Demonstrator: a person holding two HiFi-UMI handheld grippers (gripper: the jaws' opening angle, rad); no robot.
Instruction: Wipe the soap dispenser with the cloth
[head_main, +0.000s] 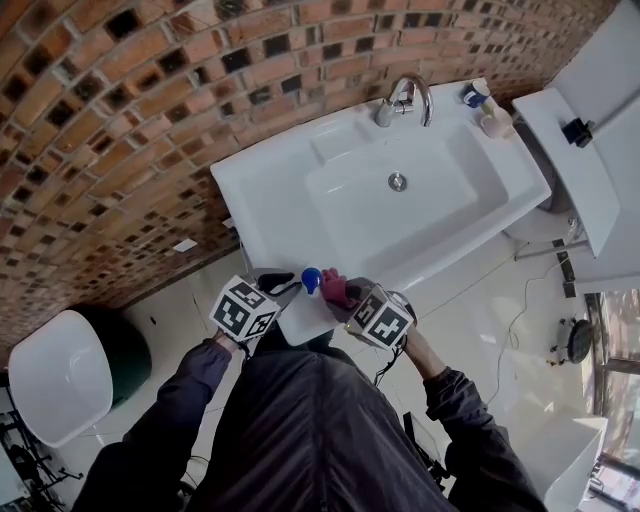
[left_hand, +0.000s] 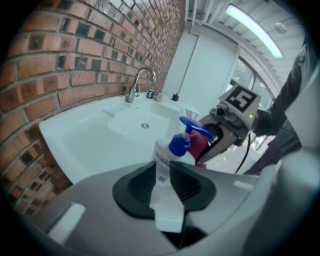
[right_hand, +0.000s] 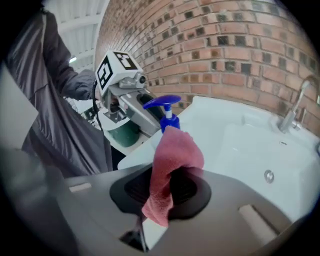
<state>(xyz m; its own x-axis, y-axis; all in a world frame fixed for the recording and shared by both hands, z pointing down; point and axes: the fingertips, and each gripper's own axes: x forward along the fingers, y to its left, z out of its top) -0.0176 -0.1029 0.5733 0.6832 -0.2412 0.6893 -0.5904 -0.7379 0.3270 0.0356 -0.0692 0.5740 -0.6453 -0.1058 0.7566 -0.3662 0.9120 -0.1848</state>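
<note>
A clear soap dispenser (left_hand: 165, 155) with a blue pump head (head_main: 311, 279) is held over the near left corner of the white sink (head_main: 270, 200). My left gripper (left_hand: 164, 172) is shut on the bottle's body. My right gripper (right_hand: 167, 187) is shut on a pink cloth (right_hand: 172, 160), which bunches up out of its jaws. The cloth (head_main: 335, 290) sits right beside the pump, on its right side in the head view. From the right gripper view the blue pump (right_hand: 167, 116) shows just behind the cloth's top, with the left gripper (right_hand: 137, 112) beyond it.
The sink basin has a drain (head_main: 397, 181) and a chrome faucet (head_main: 408, 98) at the back by the brick wall (head_main: 120, 110). Small bottles (head_main: 485, 108) stand at its far right corner. A white bin (head_main: 58, 375) and a dark green tub (head_main: 128, 345) are on the floor to the left.
</note>
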